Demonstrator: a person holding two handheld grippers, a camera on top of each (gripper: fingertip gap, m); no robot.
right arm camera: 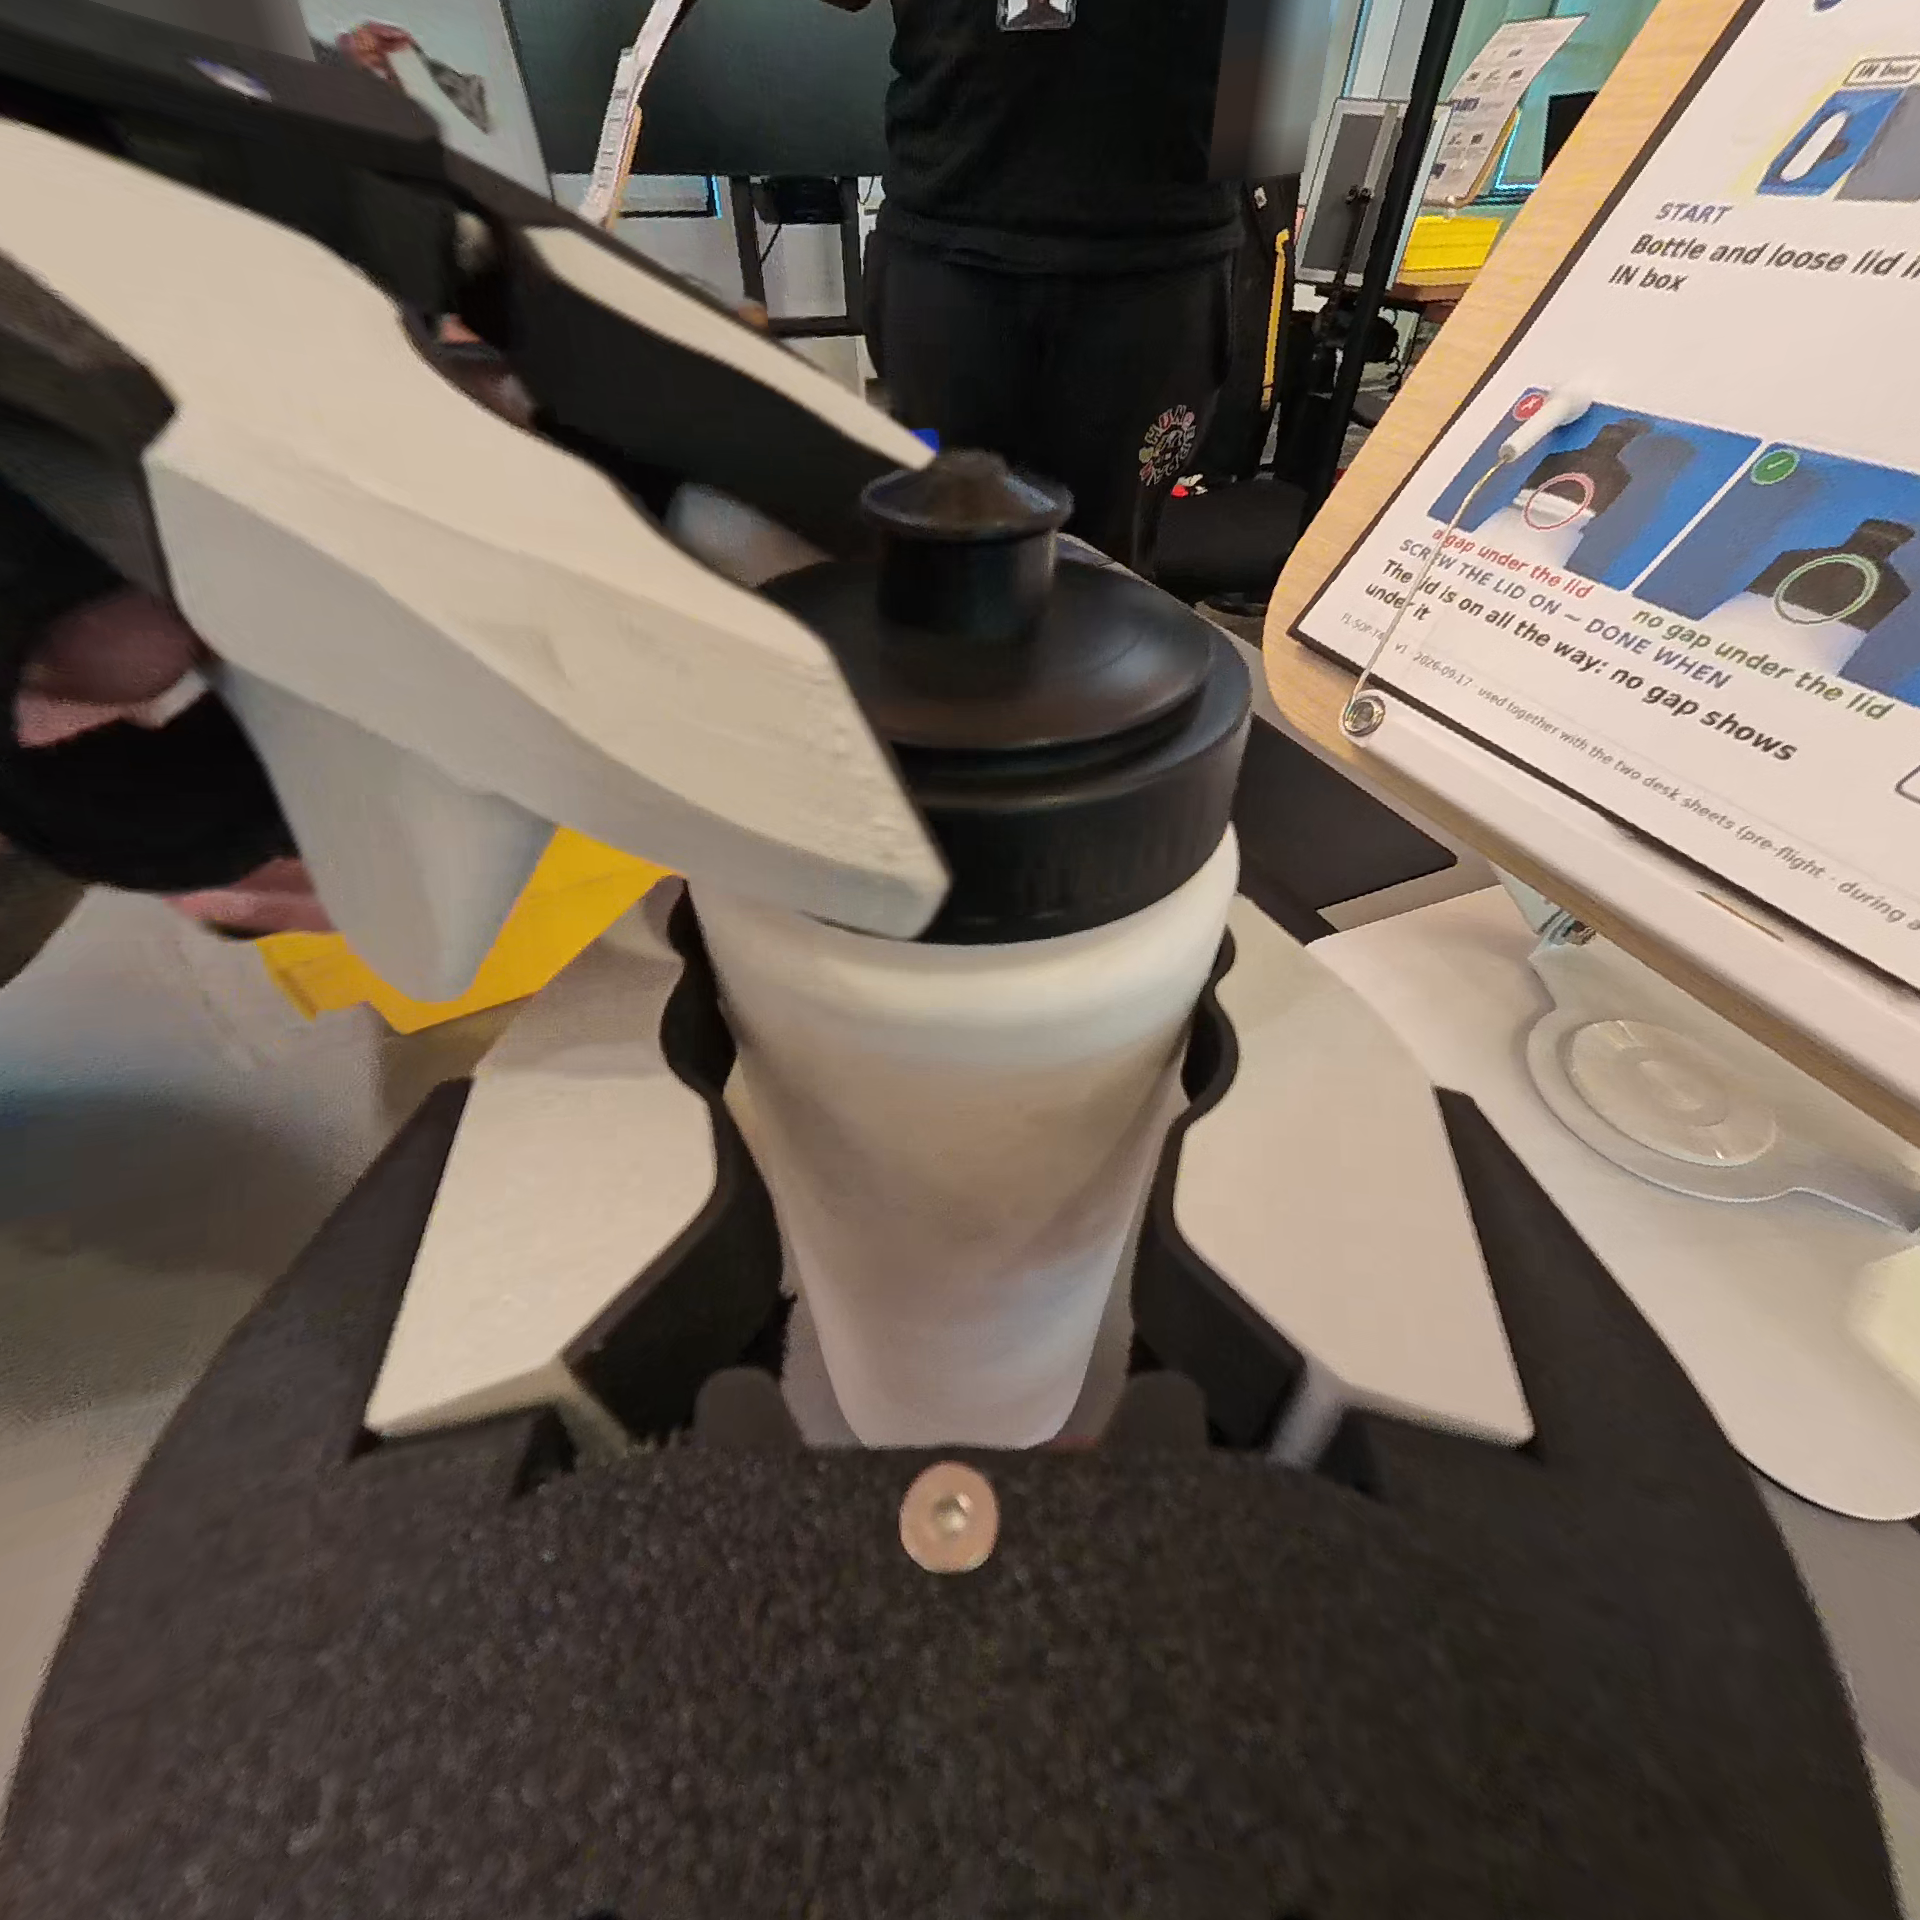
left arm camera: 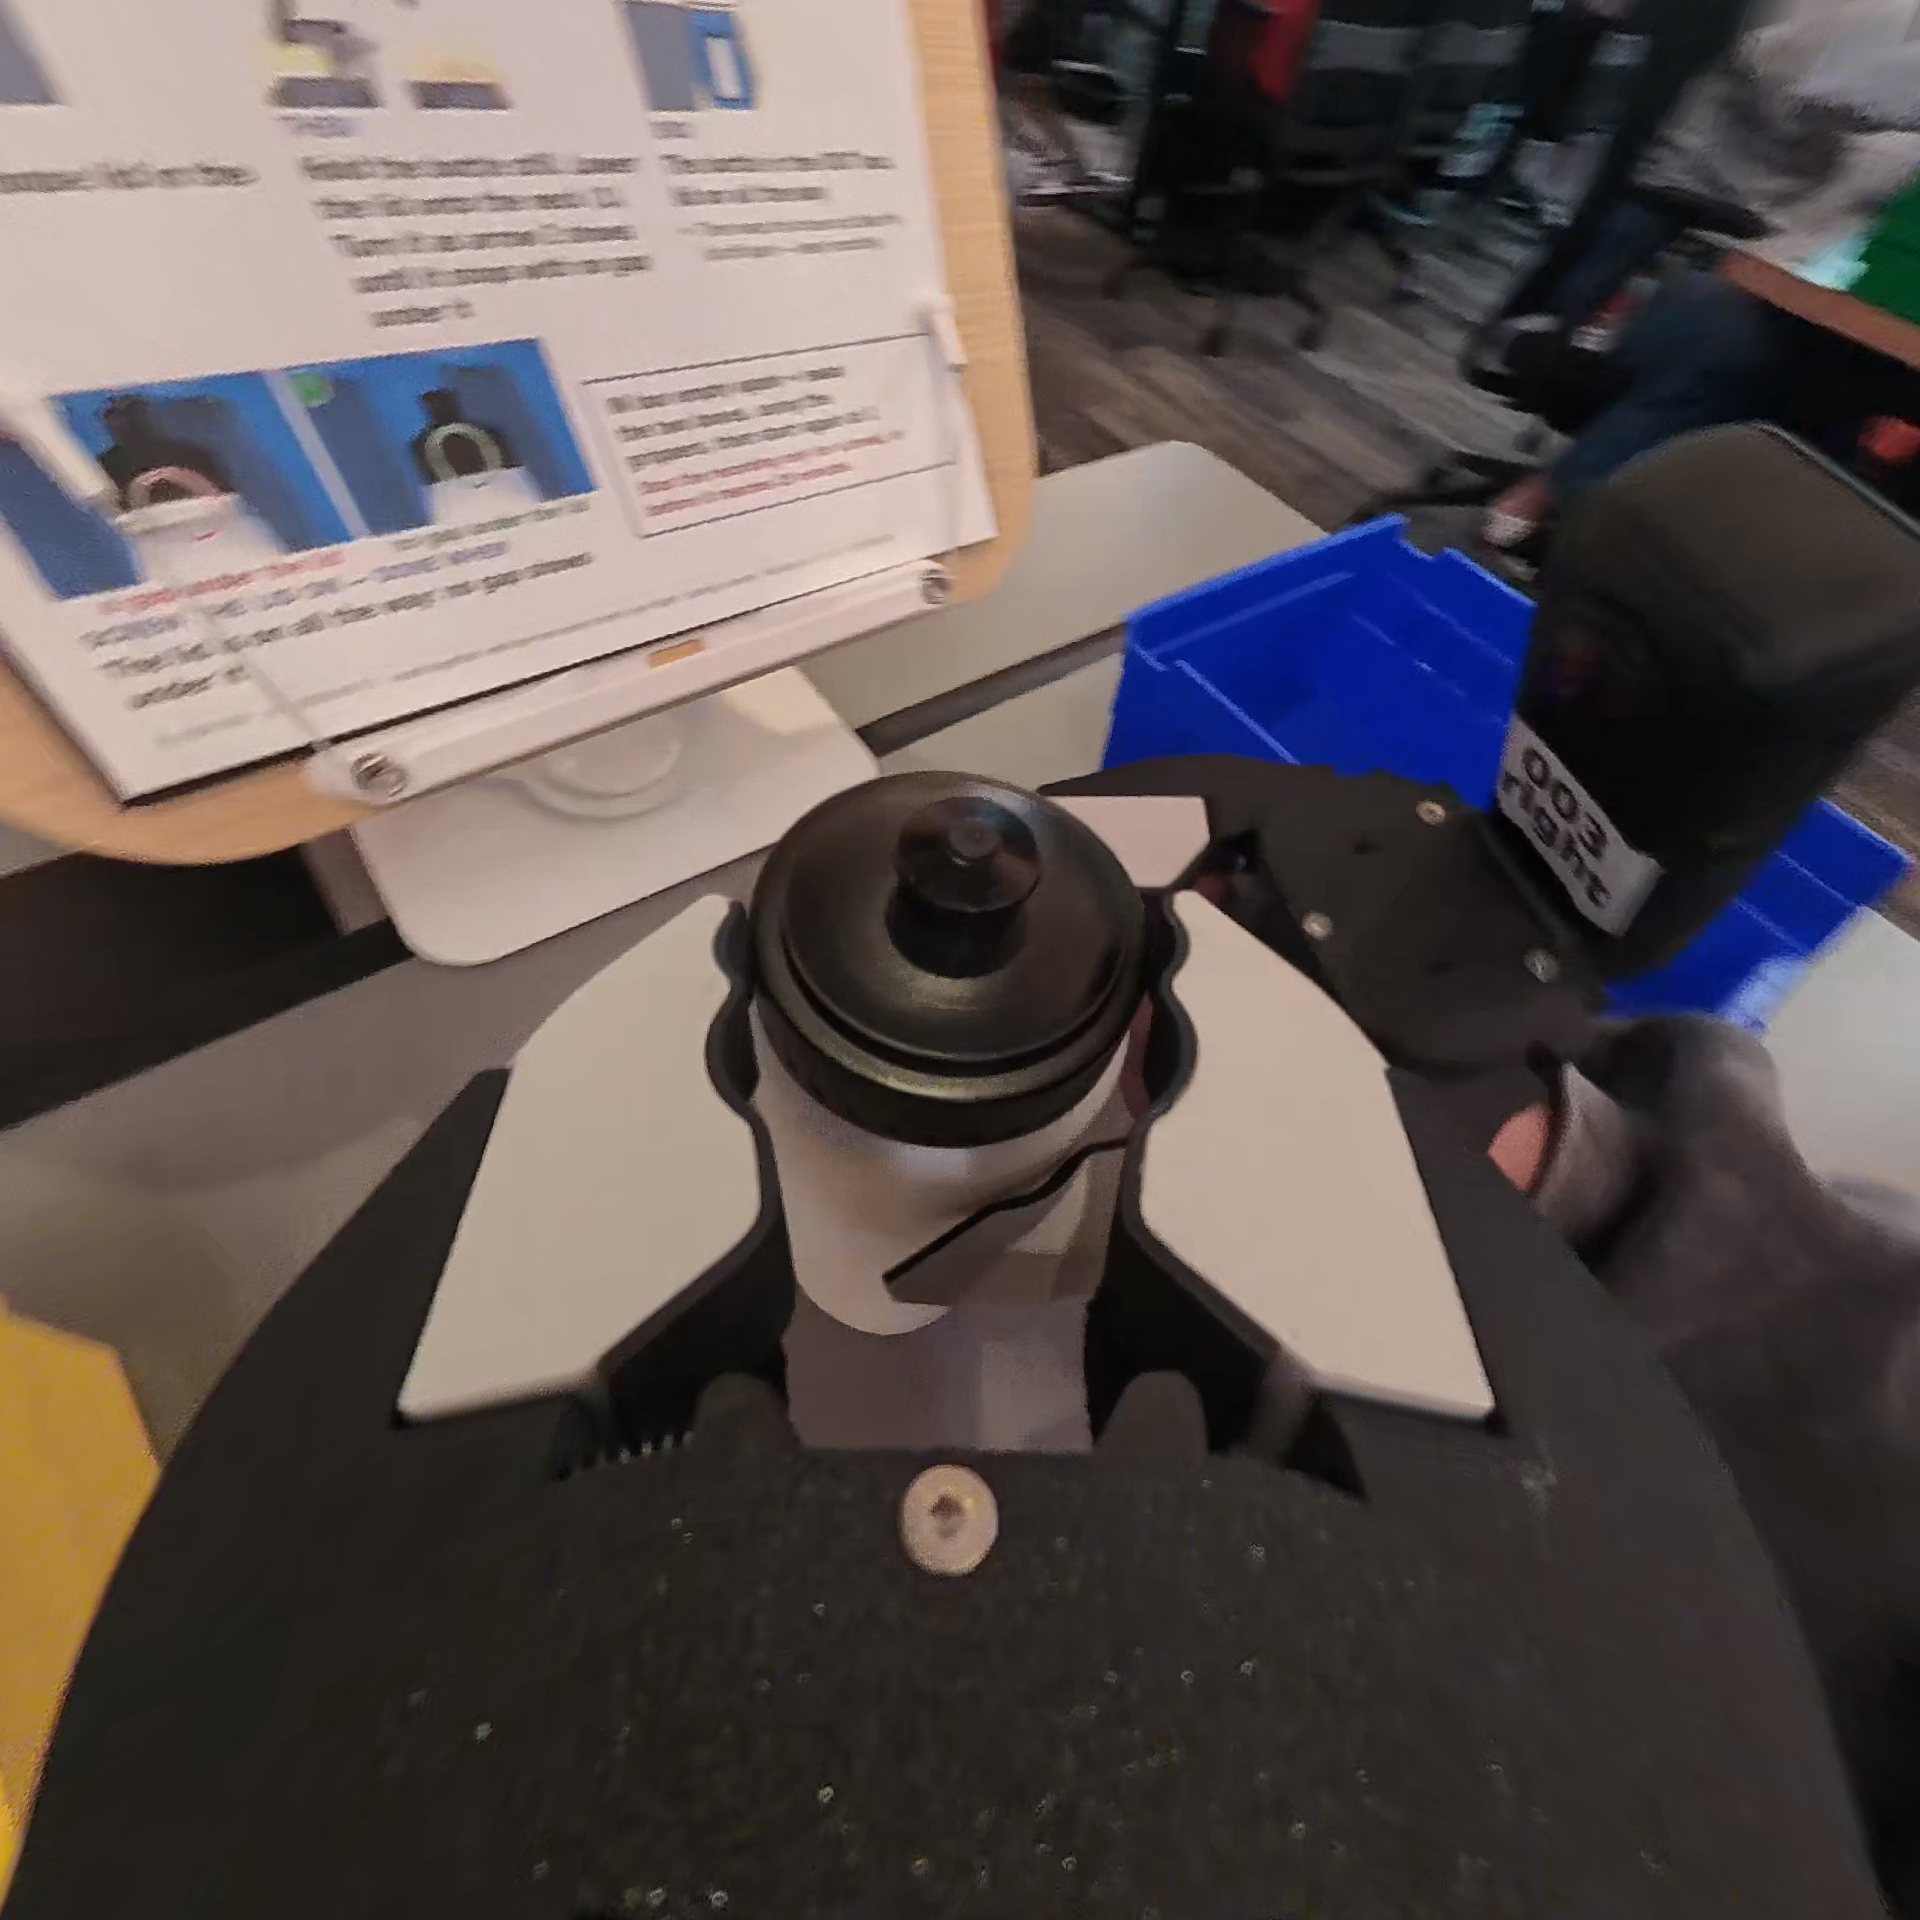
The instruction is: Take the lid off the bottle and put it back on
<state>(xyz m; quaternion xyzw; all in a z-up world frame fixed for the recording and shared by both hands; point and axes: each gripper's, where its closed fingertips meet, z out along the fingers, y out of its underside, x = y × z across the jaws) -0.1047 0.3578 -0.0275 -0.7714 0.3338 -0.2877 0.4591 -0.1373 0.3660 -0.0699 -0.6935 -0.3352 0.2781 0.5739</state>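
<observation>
Fingers (left arm camera: 623, 1122) of the left gripper (left arm camera: 951, 997) are closed around the black lid (left arm camera: 940, 966); the right gripper (right arm camera: 956, 1101) is clamped on the white bottle (right arm camera: 966, 1122), held upright above the tabletop (left arm camera: 208, 1143). A blue bin (left arm camera: 1320, 675) sits behind.

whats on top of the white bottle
A black lid with a spout sits on the white bottle. The left claw closes around the lid and the right claw grips the body. The bottle's contents are hidden.
</observation>
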